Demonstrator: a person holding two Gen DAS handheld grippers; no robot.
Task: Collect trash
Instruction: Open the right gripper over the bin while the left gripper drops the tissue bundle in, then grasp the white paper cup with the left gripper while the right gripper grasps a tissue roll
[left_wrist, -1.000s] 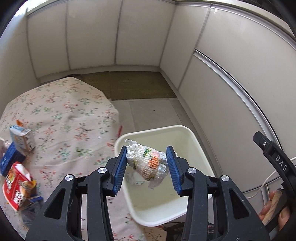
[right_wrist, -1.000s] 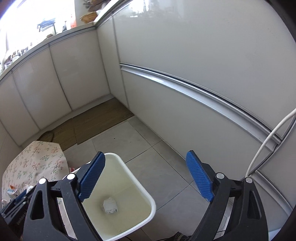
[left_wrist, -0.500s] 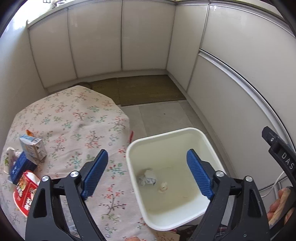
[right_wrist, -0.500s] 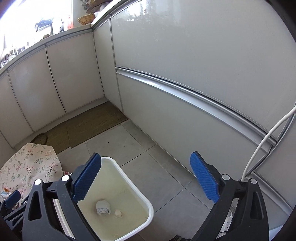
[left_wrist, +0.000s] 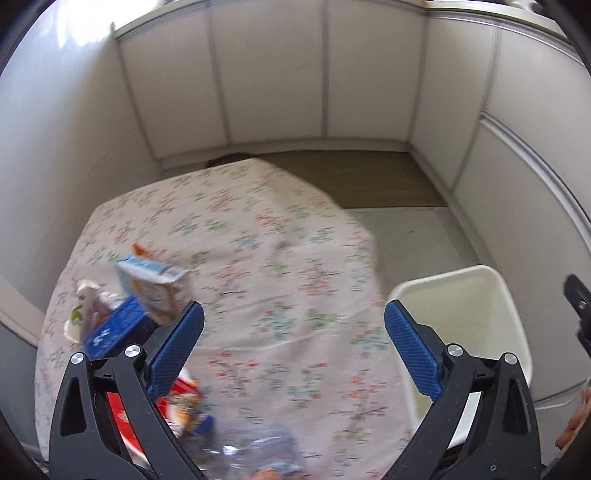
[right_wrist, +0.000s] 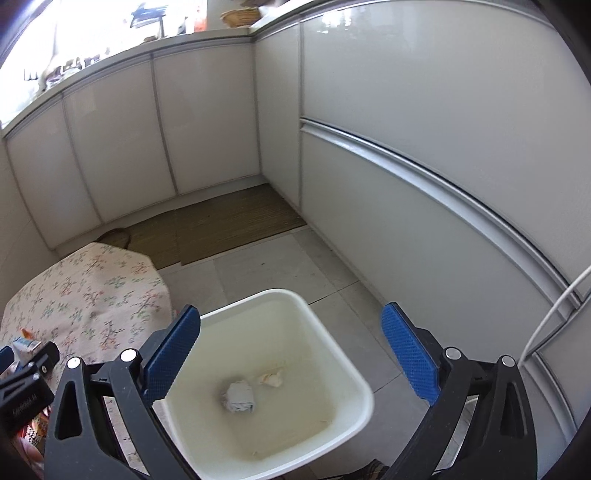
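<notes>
Two crumpled bits of trash, a grey wad (right_wrist: 239, 397) and a smaller pale scrap (right_wrist: 271, 377), lie on the bottom of the white bin (right_wrist: 343, 363) standing on the floor beside the table's right edge. More litter sits near the floral tabletop's (left_wrist: 258, 258) left edge: a milk carton (left_wrist: 147, 288), a blue box (left_wrist: 114, 328), a red packet (left_wrist: 122, 417). The left gripper (left_wrist: 293, 343) has just spread wide, nothing between its pads; the right gripper (right_wrist: 291, 354), over the bin, gapes empty too.

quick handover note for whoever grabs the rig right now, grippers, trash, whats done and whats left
Left gripper: open, empty, jaws just opened, over the floral tablecloth.
Right gripper: open, empty, above the white plastic bin on the floor.
Done: crumpled white wrapper and a small pale scrap lie in the bin.
Left: light blue carton, dark blue box, red packet and clear plastic wrap on the cloth.
</notes>
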